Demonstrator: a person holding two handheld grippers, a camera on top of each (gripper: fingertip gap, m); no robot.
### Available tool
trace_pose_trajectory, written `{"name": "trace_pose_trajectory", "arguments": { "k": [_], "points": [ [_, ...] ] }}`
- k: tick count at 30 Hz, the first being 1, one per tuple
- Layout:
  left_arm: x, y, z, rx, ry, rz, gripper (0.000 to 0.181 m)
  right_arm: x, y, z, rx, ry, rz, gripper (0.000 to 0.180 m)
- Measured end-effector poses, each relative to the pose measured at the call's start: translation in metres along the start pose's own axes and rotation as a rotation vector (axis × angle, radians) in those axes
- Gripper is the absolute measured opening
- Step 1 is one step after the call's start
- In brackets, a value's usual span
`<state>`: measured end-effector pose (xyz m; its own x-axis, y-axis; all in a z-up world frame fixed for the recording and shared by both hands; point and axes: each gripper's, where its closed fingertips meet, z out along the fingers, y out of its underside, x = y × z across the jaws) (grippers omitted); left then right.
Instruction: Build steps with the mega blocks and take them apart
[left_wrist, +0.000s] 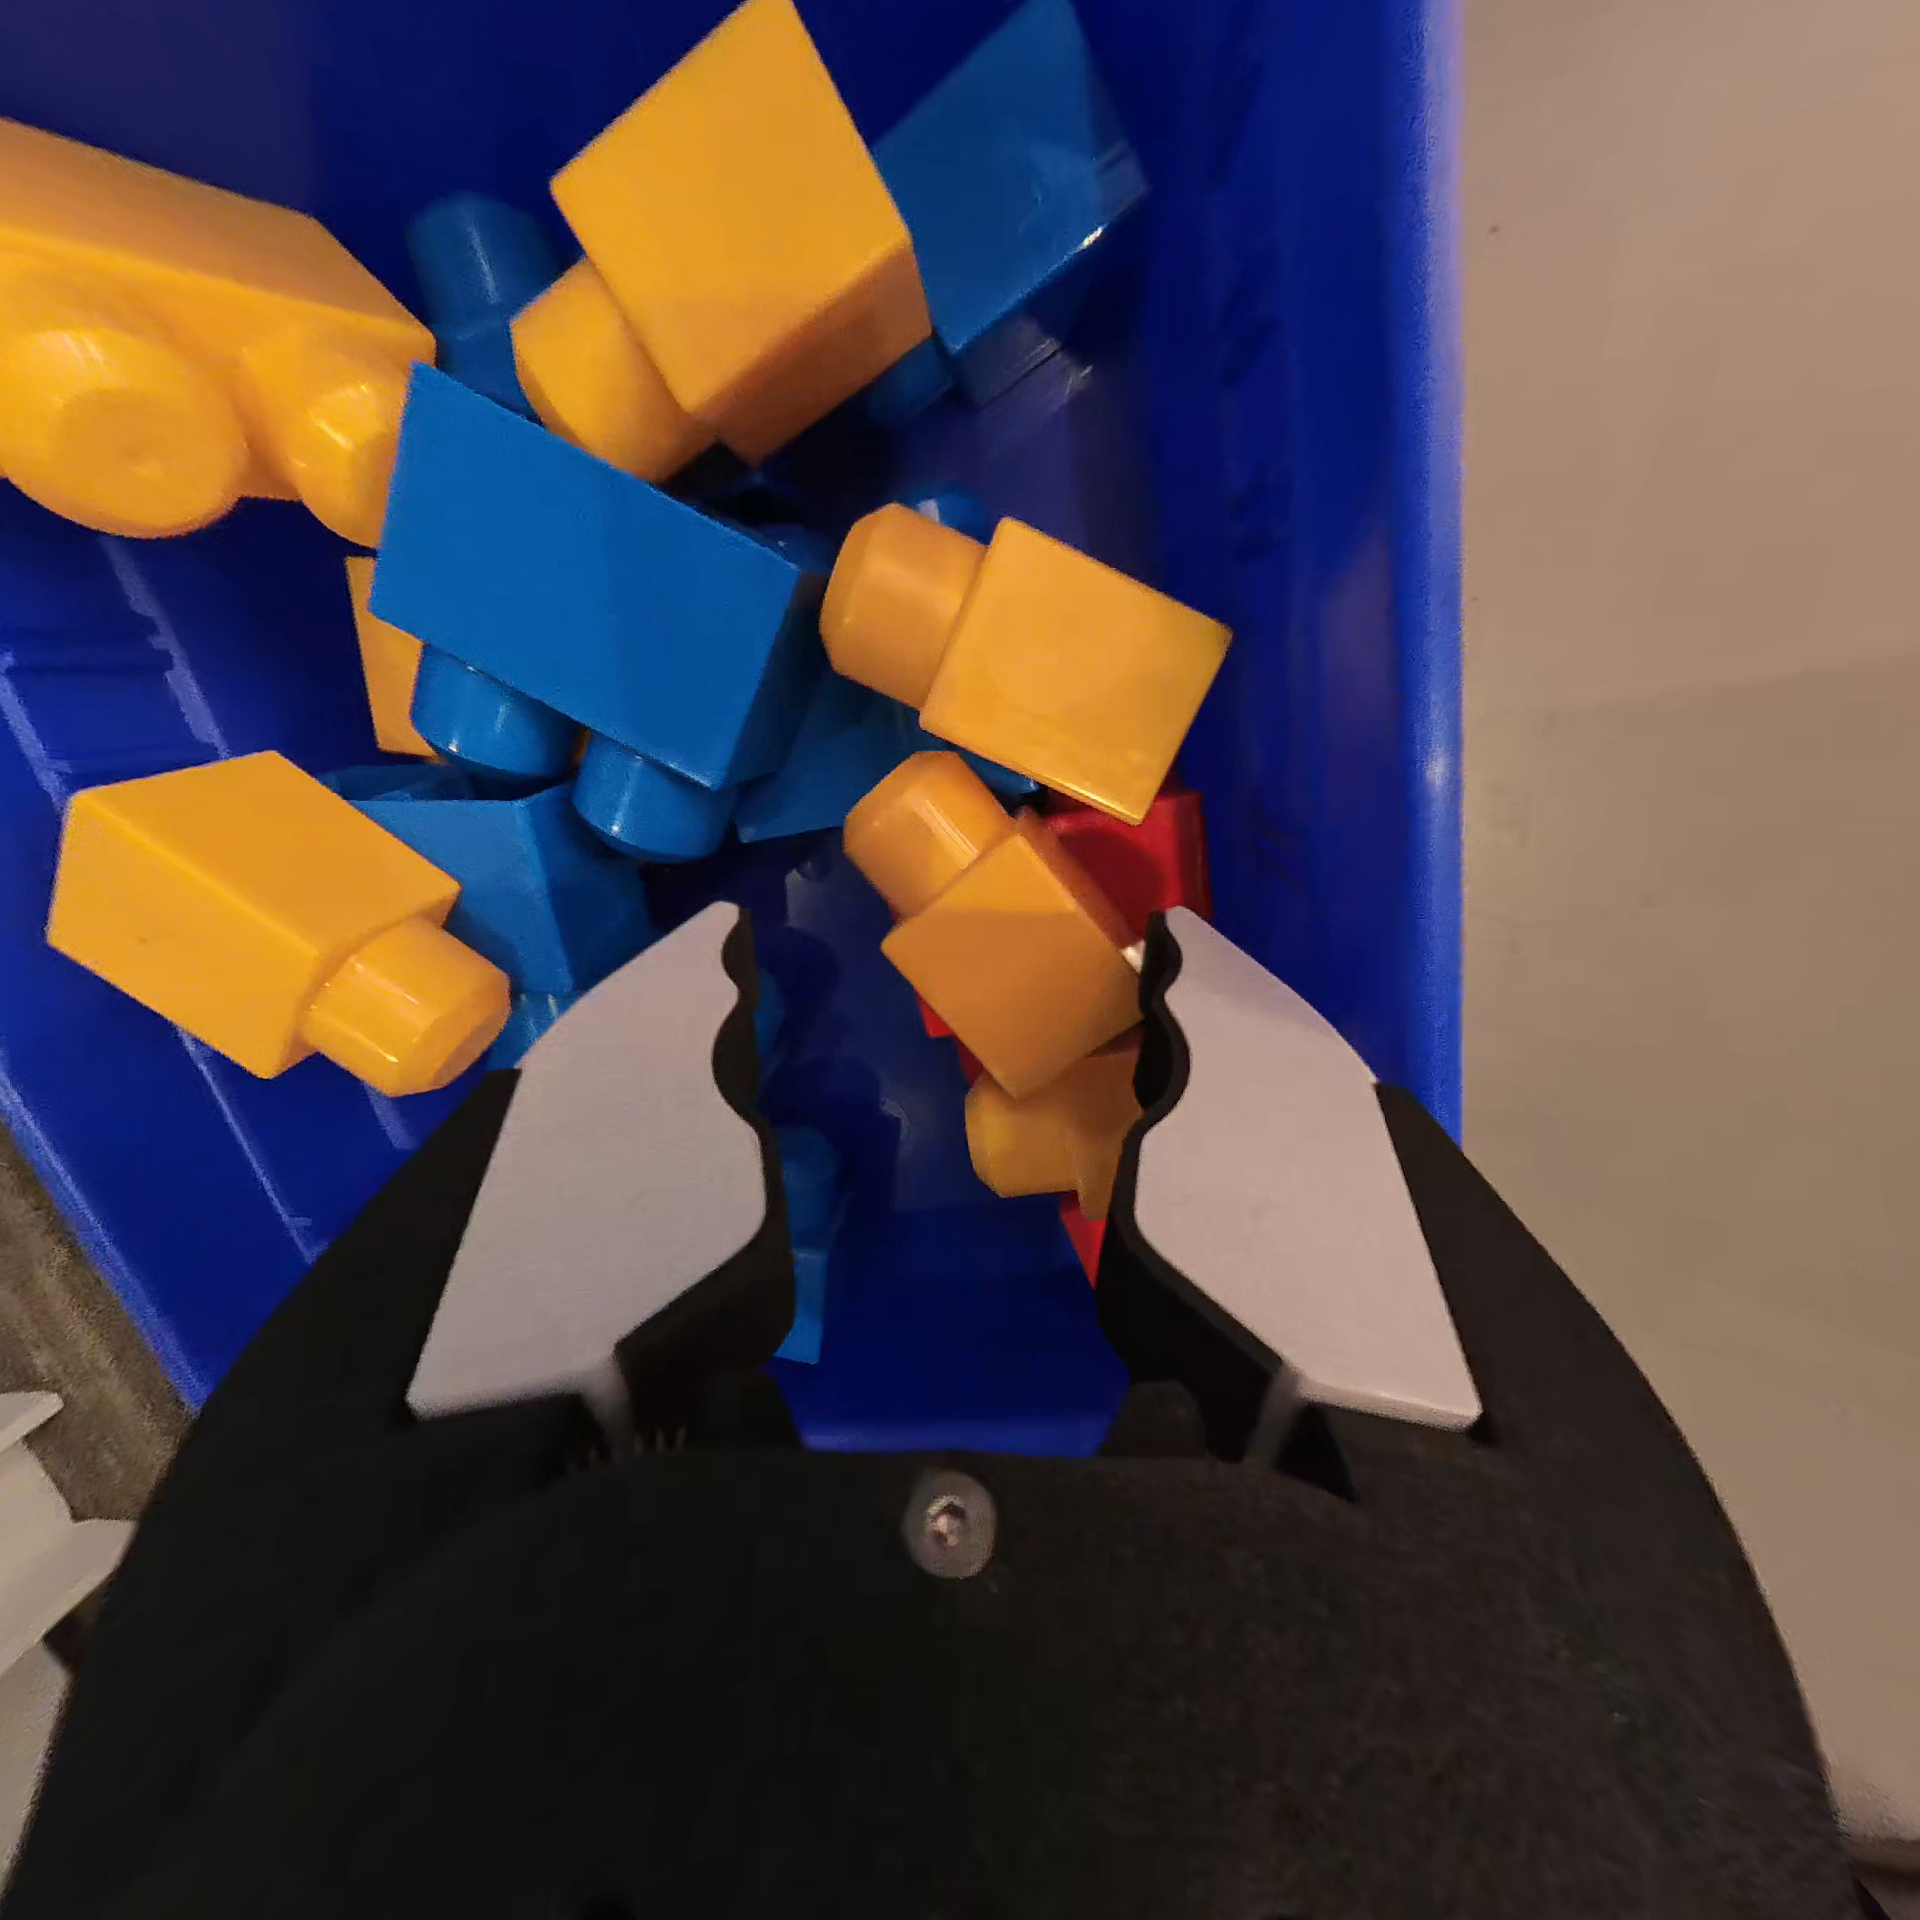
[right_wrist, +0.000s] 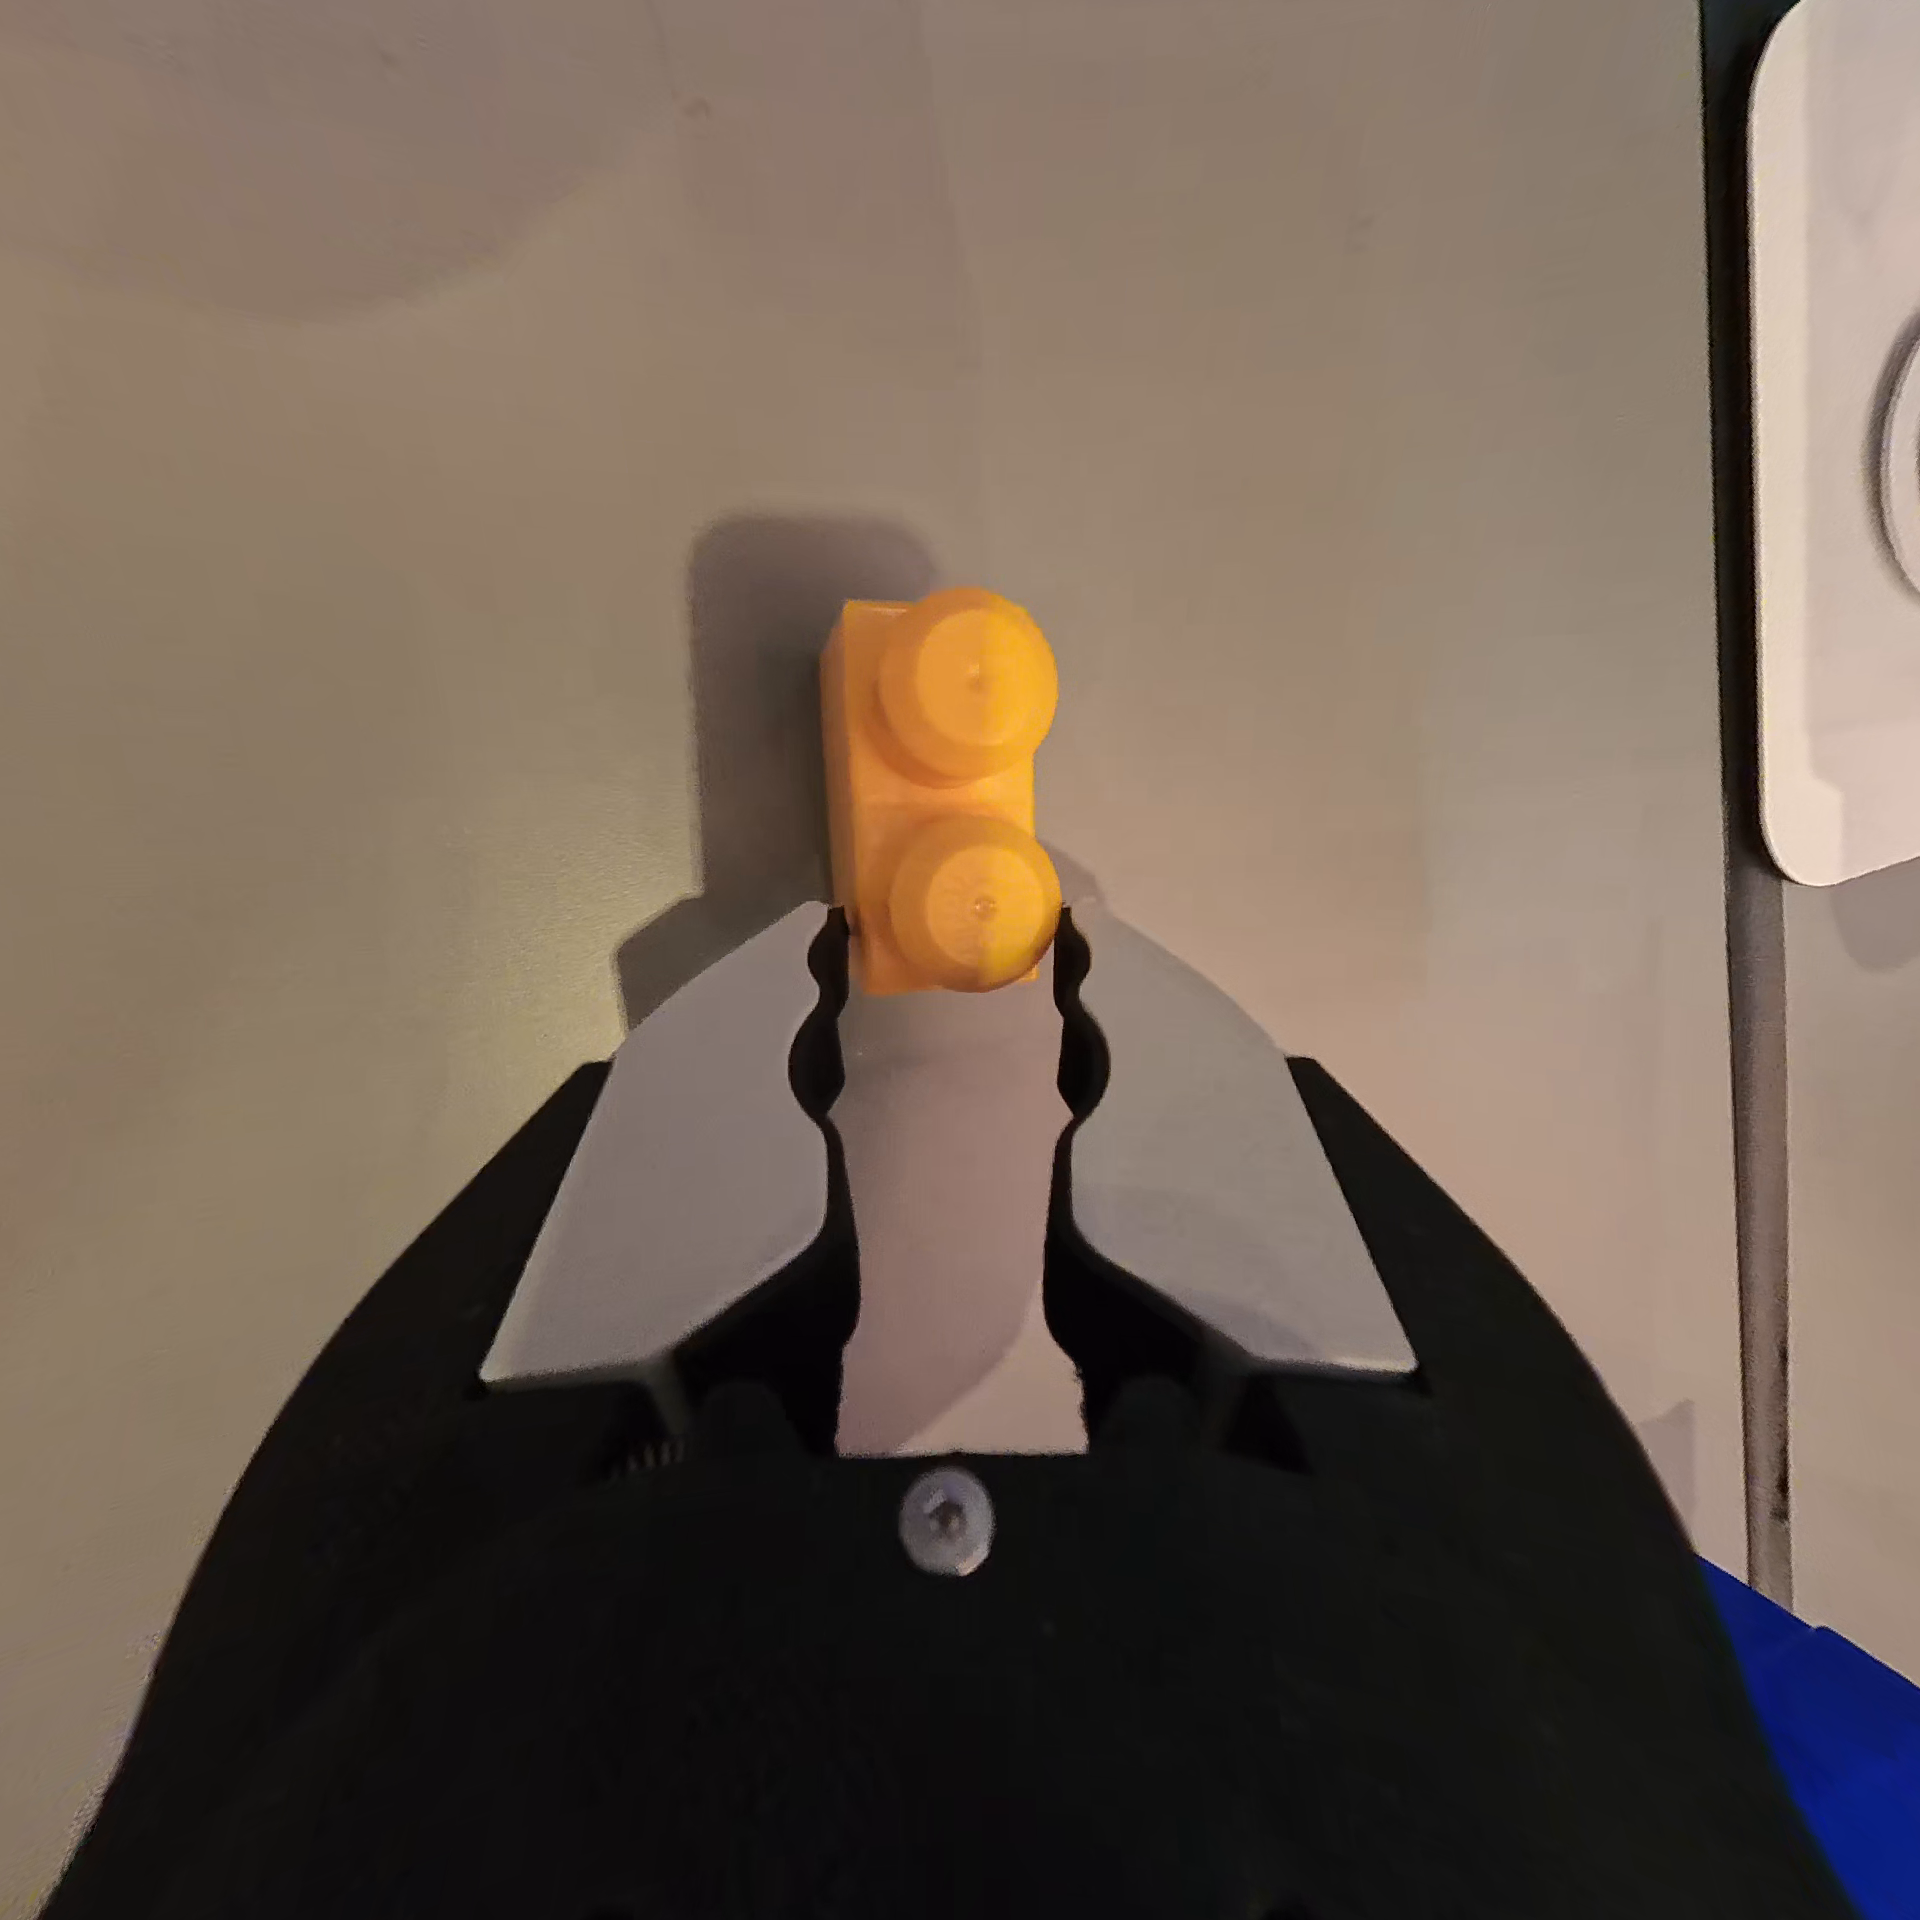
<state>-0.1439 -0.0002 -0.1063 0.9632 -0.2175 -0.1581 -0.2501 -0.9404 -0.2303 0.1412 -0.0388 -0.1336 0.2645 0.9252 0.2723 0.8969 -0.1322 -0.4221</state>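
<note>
Over the blue bin (left_wrist: 1340, 520), left gripper (left_wrist: 945, 935) gapes wide, holding nothing.
Inside the bin lie at least six yellow blocks (left_wrist: 1070, 665); beyond it, right gripper (right_wrist: 945, 925) pinches one two-stud yellow block (right_wrist: 935, 790) on the table (right_wrist: 364, 520).

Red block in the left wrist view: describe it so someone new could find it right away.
Start at the blue bin full of yellow and blue blocks, then follow its right wall down to the open left gripper. The red block lies mostly buried under two yellow single-stud blocks, beside the gripper's right fingertip. It is the only red piece visible.
</note>
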Motion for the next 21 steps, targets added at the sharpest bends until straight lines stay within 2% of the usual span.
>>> {"name": "trace_pose_trajectory", "arguments": {
  "k": [5,10,14,16,21],
  "points": [
    [-0.006,0.010,0.003,-0.052,-0.013,-0.009,0.069,-0.002,-0.002,-0.002,0.001,-0.001,-0.014,0.039],
    [-0.004,0.013,0.009,-0.080,0.041,0.012,0.041,-0.002,-0.002,-0.004,0.004,0.004,-0.022,0.039],
    [-0.015,0.017,0.007,-0.091,-0.002,0.064,0.040,0.001,-0.002,-0.010,0.007,0.012,-0.016,0.040],
    [-0.024,0.013,-0.001,-0.048,-0.032,0.080,0.039,0.009,-0.006,-0.019,0.028,0.052,-0.007,0.050],
    [-0.014,-0.004,-0.053,0.167,0.049,0.073,0.039,0.016,-0.033,-0.056,0.201,0.127,-0.074,0.054]
  ]
}}
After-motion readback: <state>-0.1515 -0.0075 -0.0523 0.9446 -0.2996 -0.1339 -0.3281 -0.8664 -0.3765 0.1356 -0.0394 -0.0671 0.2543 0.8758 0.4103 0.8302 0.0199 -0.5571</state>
